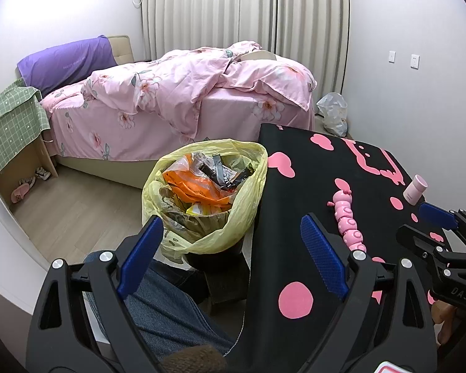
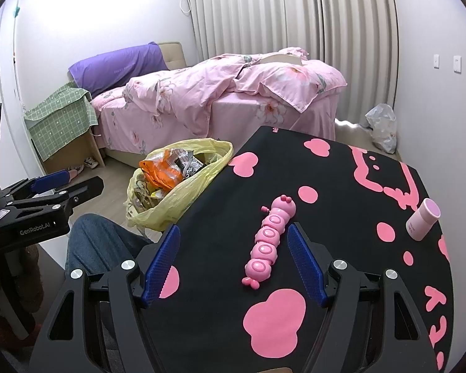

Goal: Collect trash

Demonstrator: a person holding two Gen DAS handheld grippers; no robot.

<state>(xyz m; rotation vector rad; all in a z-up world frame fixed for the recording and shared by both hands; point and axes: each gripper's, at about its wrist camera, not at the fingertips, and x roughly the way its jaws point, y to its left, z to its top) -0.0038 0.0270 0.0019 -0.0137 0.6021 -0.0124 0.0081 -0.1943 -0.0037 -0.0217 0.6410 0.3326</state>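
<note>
Both sets of fingers spread wide, holding nothing. My left gripper (image 1: 231, 251) hangs over the gap between my knee and the bin bag (image 1: 202, 192), which sits on the floor just left of the tabletop (image 1: 295, 211), its yellow mouth folded open. Bag already heaped with wrappers, orange plastic (image 1: 195, 186) on top; presumably kept beside the tabletop so scraps can go straight in.

My right gripper (image 2: 233, 264) hovers low over the near tabletop, fingers either side of the pink caterpillar toy (image 2: 271, 233) without touching it. Toy lies lengthwise, head far. Doubt it counts as trash. Small pink bottle (image 2: 424, 219) stands far right on the tabletop, well apart from the toy.

A crumpled clear plastic bag (image 2: 382, 127) on the floor, far right corner beyond the bed (image 2: 202, 99), looks a likelier pickup.
</note>
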